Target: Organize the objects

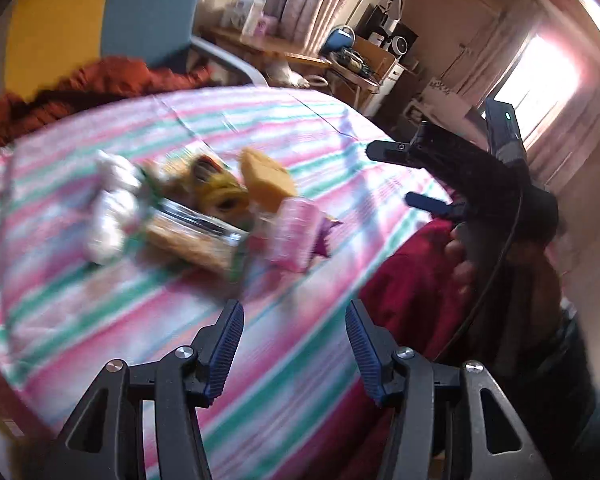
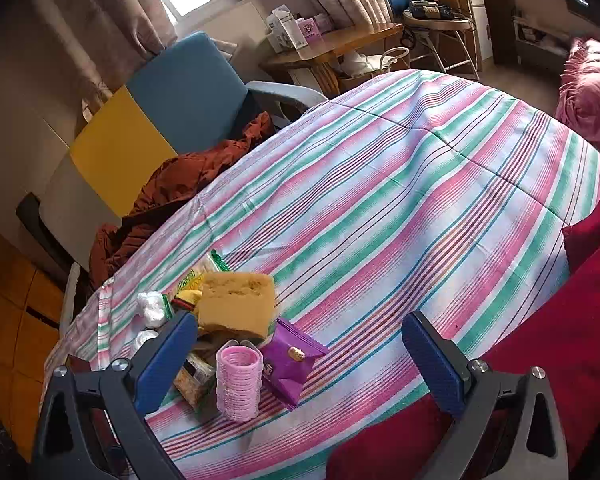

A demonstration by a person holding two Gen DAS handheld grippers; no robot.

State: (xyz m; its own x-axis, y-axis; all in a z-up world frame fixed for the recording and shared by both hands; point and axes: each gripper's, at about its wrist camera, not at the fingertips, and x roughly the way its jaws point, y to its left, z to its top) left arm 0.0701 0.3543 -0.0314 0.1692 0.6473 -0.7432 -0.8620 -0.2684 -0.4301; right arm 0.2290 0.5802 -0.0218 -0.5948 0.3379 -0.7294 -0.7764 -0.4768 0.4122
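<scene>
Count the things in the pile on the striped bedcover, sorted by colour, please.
Yellow sponge: 1
Pink stack of rings: 1
Purple packet: 1
White plastic wads: 2
Green-edged snack packets: at least 2; the pile hides some
Total: at least 7

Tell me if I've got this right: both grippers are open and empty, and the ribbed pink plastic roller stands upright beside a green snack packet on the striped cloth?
Nearly. The packet is purple, not green: the right wrist view shows the ribbed pink plastic roller upright beside a purple snack packet on the striped cloth. The left gripper and right gripper are indeed open and empty.
</scene>
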